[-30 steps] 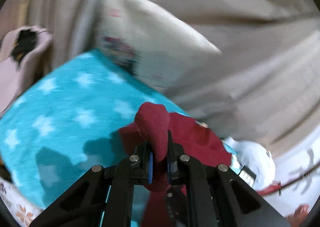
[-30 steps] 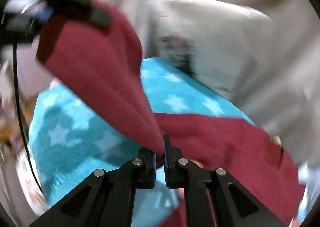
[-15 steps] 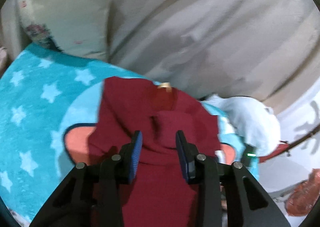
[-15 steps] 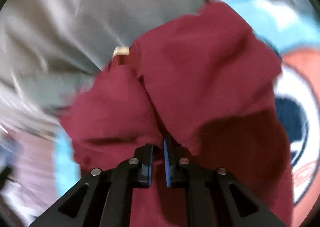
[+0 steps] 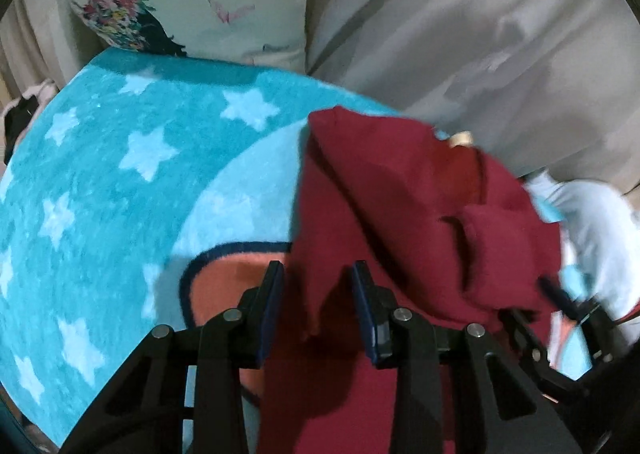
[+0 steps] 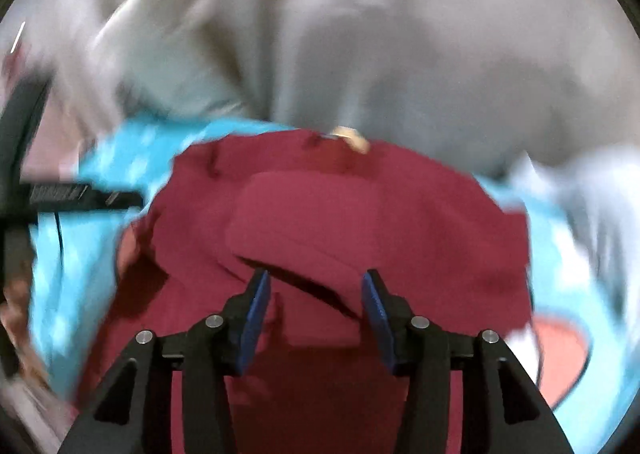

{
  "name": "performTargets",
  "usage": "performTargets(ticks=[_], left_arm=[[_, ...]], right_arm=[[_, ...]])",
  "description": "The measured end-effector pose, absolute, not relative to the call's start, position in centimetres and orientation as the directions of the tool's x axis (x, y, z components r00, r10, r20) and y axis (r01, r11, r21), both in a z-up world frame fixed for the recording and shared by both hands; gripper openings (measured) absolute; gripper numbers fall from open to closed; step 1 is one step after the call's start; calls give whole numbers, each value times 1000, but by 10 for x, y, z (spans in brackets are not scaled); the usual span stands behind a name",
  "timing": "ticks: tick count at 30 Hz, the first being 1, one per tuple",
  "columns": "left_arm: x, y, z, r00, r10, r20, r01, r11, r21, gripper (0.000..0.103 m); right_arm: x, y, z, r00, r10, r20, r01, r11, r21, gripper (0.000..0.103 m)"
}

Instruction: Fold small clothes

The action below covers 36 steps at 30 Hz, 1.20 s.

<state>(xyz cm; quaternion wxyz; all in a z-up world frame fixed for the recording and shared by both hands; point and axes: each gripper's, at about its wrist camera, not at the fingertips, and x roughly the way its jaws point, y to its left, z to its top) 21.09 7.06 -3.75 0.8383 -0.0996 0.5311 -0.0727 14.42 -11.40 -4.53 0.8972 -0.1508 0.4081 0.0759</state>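
Observation:
A dark red garment (image 5: 400,213) lies folded over on a turquoise star blanket (image 5: 120,173), with a small tan tag (image 5: 460,139) at its far edge. My left gripper (image 5: 318,286) hangs open over the garment's left edge, and its pads press on nothing. In the blurred right wrist view the same red garment (image 6: 340,221) fills the middle, one flap doubled onto the body. My right gripper (image 6: 316,290) is above that flap with its jaws opening; no cloth is pinched between them. The right gripper's black body (image 5: 560,318) shows at the lower right of the left wrist view.
A cream pillow with a flower print (image 5: 192,1) leans at the blanket's far side. Grey-beige sheet folds (image 5: 480,33) rise behind the garment. A pale blue-white cloth (image 5: 592,221) lies to the garment's right. Orange and dark outlines (image 5: 224,274) pattern the blanket under the left gripper.
Both grippers were shut on the red garment and carried it raised; they swung it down onto the blanket and released it. The left opened first, the right after, and the cloth now lies folded.

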Motion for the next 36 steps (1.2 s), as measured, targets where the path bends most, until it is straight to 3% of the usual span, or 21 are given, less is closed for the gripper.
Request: performTargets(ticks=[2,3,4,5,9,13,15,18,20,26,29,33,36], left_arm=[[216,70,-48,412,-211,-886,12,974,-227,33],[217,69,-52,409,-205,-889,10,975,-220,33],[218,68,-54,410,-201,-890,13,977,-214,33],[217,67,-55,413,-197,-889,17,978,-209,33],[216,65,-58,420,-187,-888,32,981,-191,33],[218,63,-62,396,-229,-889,43,972,-232,39],[218,62,-61,389,-227,-893,46,973,-227,39],[216,69,-55,374,-252,-892,40,966,-257,38],[209,77,-43,375,-283,-883,31,955,-293,38],[223,68,-16,422,-330,-844,79,941,-329,38],[245,36,-19,407,-313,-858,163,949,-268,38],[275,20,-37,419,-158,-894,141,984,-108,38],[293,34,-50,437,-30,-899,34,999,-16,38]], right_arm=[[156,-92,-62,686,-106,-720,-279,875,-395,52],[159,-92,-65,689,-118,-716,-278,868,-411,45],[164,-95,-66,683,-121,-720,-270,874,-403,16],[171,-109,-60,667,-101,-738,-238,910,-340,5],[183,-193,-34,667,9,-745,29,999,38,6],[164,-293,-54,643,20,-765,355,878,321,6],[157,-313,-70,605,14,-796,418,845,333,9],[137,-330,-72,612,21,-791,447,816,367,23],[127,-333,-66,599,-8,-800,465,818,340,42],[104,-322,-26,660,-83,-747,435,853,289,43],[114,-309,-22,684,20,-729,335,879,339,43],[147,-289,-34,651,184,-737,195,897,396,43],[174,-290,-53,605,181,-776,215,901,377,43]])
